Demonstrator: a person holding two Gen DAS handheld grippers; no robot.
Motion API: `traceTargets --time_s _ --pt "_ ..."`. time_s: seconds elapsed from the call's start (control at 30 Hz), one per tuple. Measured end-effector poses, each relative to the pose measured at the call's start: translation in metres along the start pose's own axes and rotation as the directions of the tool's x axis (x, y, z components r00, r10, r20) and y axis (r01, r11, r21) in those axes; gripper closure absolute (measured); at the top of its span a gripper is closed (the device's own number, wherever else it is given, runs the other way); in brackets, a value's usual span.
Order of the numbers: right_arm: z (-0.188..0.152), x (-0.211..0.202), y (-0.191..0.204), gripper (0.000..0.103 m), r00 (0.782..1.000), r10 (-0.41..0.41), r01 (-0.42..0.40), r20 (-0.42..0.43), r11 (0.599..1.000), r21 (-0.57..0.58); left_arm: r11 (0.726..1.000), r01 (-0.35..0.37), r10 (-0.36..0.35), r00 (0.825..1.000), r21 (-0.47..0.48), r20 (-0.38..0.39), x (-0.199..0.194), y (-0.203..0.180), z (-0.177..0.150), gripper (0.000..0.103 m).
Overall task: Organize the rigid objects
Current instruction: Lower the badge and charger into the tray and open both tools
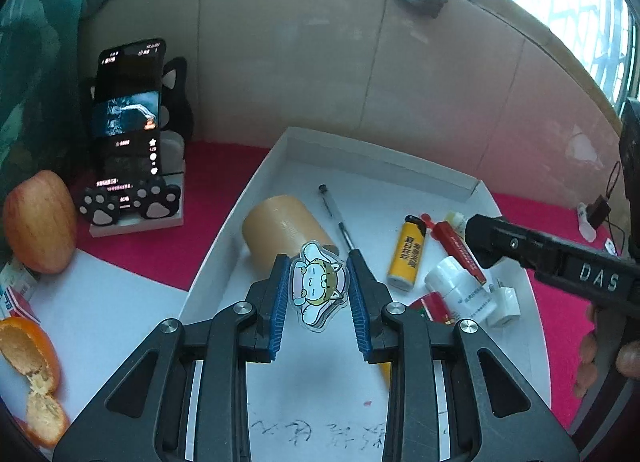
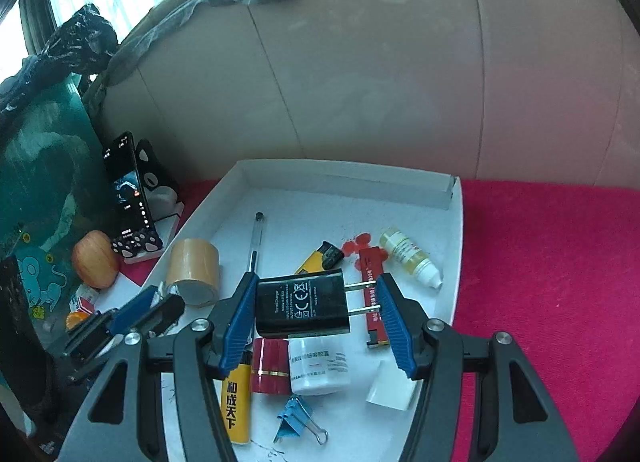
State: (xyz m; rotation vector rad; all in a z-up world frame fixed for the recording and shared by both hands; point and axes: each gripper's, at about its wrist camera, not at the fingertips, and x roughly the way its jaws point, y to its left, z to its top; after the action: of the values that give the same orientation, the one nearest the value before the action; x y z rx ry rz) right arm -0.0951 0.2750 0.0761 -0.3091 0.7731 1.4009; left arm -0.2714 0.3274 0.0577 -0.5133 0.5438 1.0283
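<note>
My left gripper (image 1: 318,286) is shut on a flat cartoon cat charm (image 1: 316,292), held upright between the blue pads above the white tray (image 1: 360,150). In the right wrist view my right gripper (image 2: 316,298) is shut on a black charger plug (image 2: 302,304); its two prongs point at the right pad. It hangs over the tray (image 2: 340,172). Lying in the tray are a tan tape roll (image 1: 280,230), a pen (image 1: 336,214), a yellow lighter (image 1: 408,254), a white bottle (image 2: 318,370), a red lipstick (image 2: 270,366), a dropper bottle (image 2: 408,256) and a blue binder clip (image 2: 298,418).
A phone on a cat-paw stand (image 1: 128,130) stands left of the tray, with an apple (image 1: 40,222) and orange peel (image 1: 28,362) nearer. A red cloth (image 2: 552,282) covers the table. A cardboard wall (image 1: 320,62) closes the back. A hand (image 1: 628,358) shows at the right.
</note>
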Motion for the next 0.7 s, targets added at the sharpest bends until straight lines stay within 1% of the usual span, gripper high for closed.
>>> traceTargets --time_s 0.03,0.1,0.13,0.17,0.2,0.23,0.3,0.33,0.37,0.47,0.57,0.7 --pt "0.0 0.001 0.0 0.043 1.0 -0.003 0.003 0.002 1.0 -0.002 1.0 -0.001 0.001 1.0 -0.002 -0.003 0.001 0.001 0.0 0.075" --pt "-0.002 0.001 0.001 0.042 1.0 -0.006 0.006 0.008 1.0 -0.001 1.0 -0.019 0.019 1.0 -0.002 -0.002 0.002 0.002 0.0 0.066" --pt "-0.003 0.001 0.001 0.042 1.0 -0.002 0.002 0.007 1.0 0.003 1.0 -0.03 0.03 1.0 -0.004 0.0 0.001 0.002 0.0 0.045" --pt "-0.003 0.0 0.001 0.038 1.0 0.002 -0.002 0.01 1.0 0.008 0.999 -0.036 0.036 0.999 -0.008 0.004 0.001 0.004 0.0 0.02" --pt "-0.004 -0.001 0.001 0.027 1.0 0.004 -0.004 0.015 1.0 0.012 0.999 -0.04 0.041 0.999 -0.015 0.015 -0.001 0.005 0.0 0.016" --pt "-0.004 -0.002 0.001 0.019 1.0 0.006 -0.006 0.022 1.0 0.016 0.999 -0.042 0.043 0.999 -0.022 0.026 -0.004 0.007 0.001 0.015" --pt "-0.003 -0.006 -0.001 0.008 0.999 0.011 -0.013 0.041 0.999 0.031 0.998 -0.043 0.045 0.998 -0.04 0.034 -0.007 0.012 0.001 0.011" --pt "-0.003 -0.008 -0.003 0.005 0.999 0.017 -0.019 0.048 0.999 0.041 0.997 -0.055 0.057 0.998 -0.045 0.033 -0.01 0.015 0.001 0.0" --pt "-0.003 -0.012 -0.005 0.0 0.998 0.023 -0.026 0.063 0.998 0.056 0.996 -0.076 0.078 0.996 -0.045 0.039 -0.012 0.016 0.001 0.0" --pt "-0.003 -0.022 -0.01 0.0 0.995 0.018 -0.026 0.094 0.996 0.08 0.993 -0.114 0.117 0.991 -0.042 0.07 -0.019 0.016 -0.001 0.0" --pt "-0.006 -0.023 -0.01 0.0 0.996 0.002 -0.008 0.092 0.997 0.074 0.992 -0.115 0.118 0.99 -0.049 0.078 -0.023 0.014 -0.001 0.0" --pt "-0.011 -0.023 -0.01 0.0 0.997 0.002 -0.009 0.083 0.996 0.083 0.992 -0.123 0.126 0.988 -0.039 0.084 -0.027 0.01 -0.001 0.0"
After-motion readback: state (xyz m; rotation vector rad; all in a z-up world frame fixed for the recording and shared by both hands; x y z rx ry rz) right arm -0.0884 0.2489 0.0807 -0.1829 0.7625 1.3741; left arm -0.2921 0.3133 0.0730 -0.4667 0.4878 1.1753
